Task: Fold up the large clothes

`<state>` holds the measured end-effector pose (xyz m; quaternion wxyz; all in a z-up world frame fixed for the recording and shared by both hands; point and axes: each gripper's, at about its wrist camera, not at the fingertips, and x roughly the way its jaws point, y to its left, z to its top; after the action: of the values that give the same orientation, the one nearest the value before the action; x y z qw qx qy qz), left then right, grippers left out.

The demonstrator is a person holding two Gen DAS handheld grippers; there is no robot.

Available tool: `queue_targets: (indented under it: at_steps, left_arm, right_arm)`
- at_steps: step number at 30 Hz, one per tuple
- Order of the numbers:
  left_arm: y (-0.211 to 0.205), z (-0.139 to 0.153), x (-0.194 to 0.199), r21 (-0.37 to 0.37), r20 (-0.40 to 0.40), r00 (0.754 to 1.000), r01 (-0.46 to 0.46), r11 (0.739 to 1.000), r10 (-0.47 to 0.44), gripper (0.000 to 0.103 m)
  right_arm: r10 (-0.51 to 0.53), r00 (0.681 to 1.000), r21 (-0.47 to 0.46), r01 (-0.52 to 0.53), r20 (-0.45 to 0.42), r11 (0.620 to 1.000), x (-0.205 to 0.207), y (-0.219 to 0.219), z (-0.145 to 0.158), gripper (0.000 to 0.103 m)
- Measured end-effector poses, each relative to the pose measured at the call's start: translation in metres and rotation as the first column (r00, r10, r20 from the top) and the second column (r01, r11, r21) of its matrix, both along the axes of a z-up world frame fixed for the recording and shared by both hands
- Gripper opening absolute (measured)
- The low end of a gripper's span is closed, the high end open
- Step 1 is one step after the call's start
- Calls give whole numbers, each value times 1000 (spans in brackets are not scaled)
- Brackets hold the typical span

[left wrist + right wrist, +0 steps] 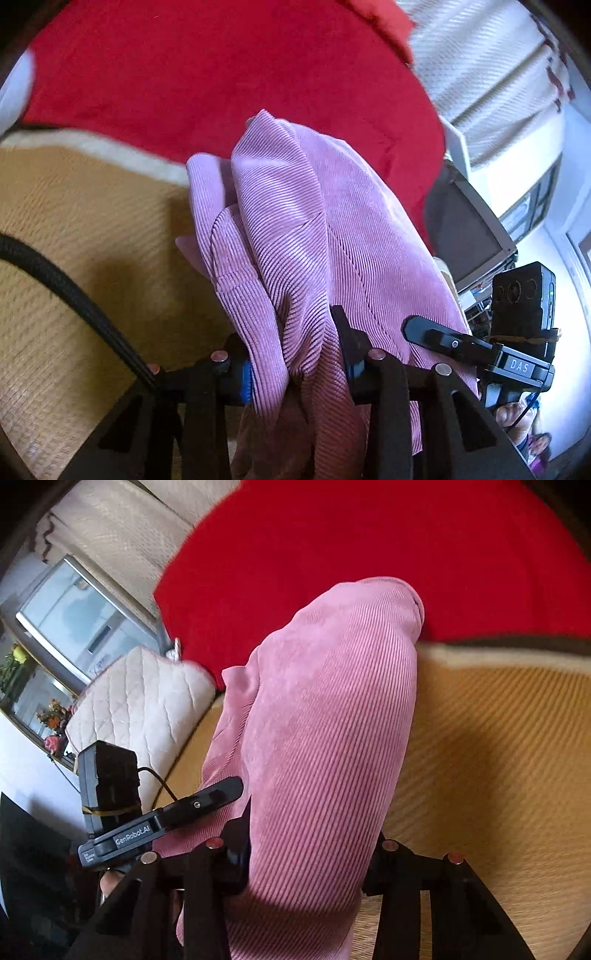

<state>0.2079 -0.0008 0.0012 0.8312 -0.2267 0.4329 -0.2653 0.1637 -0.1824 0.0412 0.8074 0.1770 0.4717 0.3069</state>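
- Right now the pink corduroy garment (295, 229) is hanging bunched in the middle of both wrist views, draping away from the lenses toward the red blanket (184, 74) filling the upper part of each frame.
- Its fabric is showing fine ribs and a stitched seam, and it is gathering into thick, uneven folds rather than lying flat.
- Likely it is slipping if either grip is catching only an outer layer, since several layers are crowding between the jaws.
- Possibly the fold is coming out crooked, because the cloth is twisted and one flap is sticking out at centre left of the left wrist view.
- The left tongs (295, 354) are clamping on the bunched cloth at the bottom of their frame.
- The right tongs (310, 845) are pinching a wide roll of the same garment (325, 720) at the bottom of theirs.
- Beneath, a tan woven mat (498, 738) is lying at the right of the right wrist view, with a quilted cushion (140, 701) at its left.
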Motion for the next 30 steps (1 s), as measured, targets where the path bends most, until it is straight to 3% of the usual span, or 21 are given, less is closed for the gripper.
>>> queue_targets:
  at_steps: [2,4,6,8,9,10,11,14,16,20,21,23,26,30]
  left_arm:
    - [-14,7,11,17,0,1000,7,1000,-7,39]
    - [-32,-8,23,77,-37,999,8,997,-5,46]
    - [-50,-44,33,176,-175,985,24,984,7,58]
    - [-48,-52,33,141,-176,984,-16,990,41,74]
    - [-47,-48,30,143,-168,985,-21,990,45,74]
    - [-46,-41,27,166,-147,988,-32,986,56,74]
    - [-45,-30,22,200,-109,992,-43,979,66,74]
    - [-43,1,-1,228,-7,998,-60,972,64,74]
    - [-34,6,-14,231,31,998,-65,971,60,74]
    - [-32,4,-40,263,54,998,-50,963,38,74]
    - [-27,-3,-38,298,43,998,-47,953,36,74]
    - [-28,-18,-34,351,7,999,-39,935,38,74]
    - [-23,-34,-40,358,-36,998,-39,933,56,74]
    - [-26,-33,-45,334,-23,998,-45,942,56,74]
  right_arm:
    - [-17,1000,20,17,9,1000,2,-23,0,45]
    - [-32,999,63,34,-33,997,9,-48,-16,51]
    - [-60,990,74,70,-129,995,17,-68,-53,58]
    - [-106,970,20,113,-221,993,15,-80,-89,63]
    - [-129,966,44,142,-222,989,8,-88,-98,67]
    - [-145,968,107,169,-204,980,-1,-99,-96,68]
    - [-165,969,113,187,-183,976,-8,-106,-90,69]
    - [-231,969,75,238,-85,968,-30,-122,-63,69]
    - [-254,967,79,256,-32,963,-50,-124,-42,69]
    - [-169,985,227,158,32,961,-93,-101,-8,70]
    - [-144,989,295,131,24,947,-99,-95,-9,75]
    - [-117,992,322,124,-43,938,-100,-83,-32,83]
    - [-115,985,346,153,-128,926,-96,-79,-61,77]
    - [-129,987,307,154,-100,939,-102,-90,-28,78]
